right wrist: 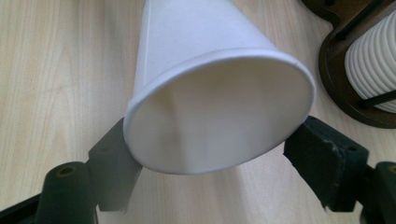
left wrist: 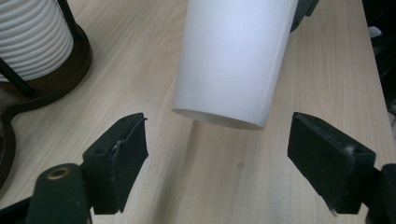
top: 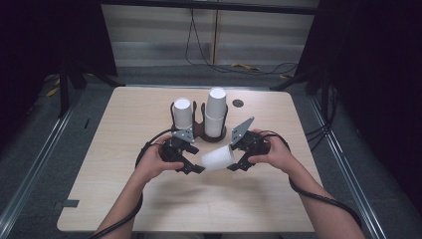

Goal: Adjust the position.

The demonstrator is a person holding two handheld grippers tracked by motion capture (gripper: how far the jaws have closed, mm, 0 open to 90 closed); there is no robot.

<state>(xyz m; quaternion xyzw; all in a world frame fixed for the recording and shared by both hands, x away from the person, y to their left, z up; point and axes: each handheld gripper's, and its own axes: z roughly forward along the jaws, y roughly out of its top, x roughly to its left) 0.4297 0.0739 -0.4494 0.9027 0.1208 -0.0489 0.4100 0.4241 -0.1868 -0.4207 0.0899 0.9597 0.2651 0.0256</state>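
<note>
A white paper cup [top: 217, 158] lies on its side in the air, low over the middle of the wooden table [top: 124, 164]. My right gripper [top: 232, 158] is shut on the white paper cup near its rim. In the right gripper view the open mouth of the cup [right wrist: 219, 107] faces the camera, with my right gripper [right wrist: 210, 158] pinching it from both sides. My left gripper [top: 195, 160] is open just short of the cup's base. In the left gripper view that narrow end [left wrist: 233, 60] hangs ahead of my left gripper [left wrist: 217, 149], whose jaws stand wide apart and touch nothing.
A dark cup holder [top: 199, 130] stands just beyond both grippers, with a short cup stack [top: 182, 112] on its left and a taller stack [top: 215, 112] on its right. The ribbed stacks [left wrist: 32, 37] [right wrist: 373, 65] sit close beside each gripper. A small black disc [top: 238, 103] lies behind.
</note>
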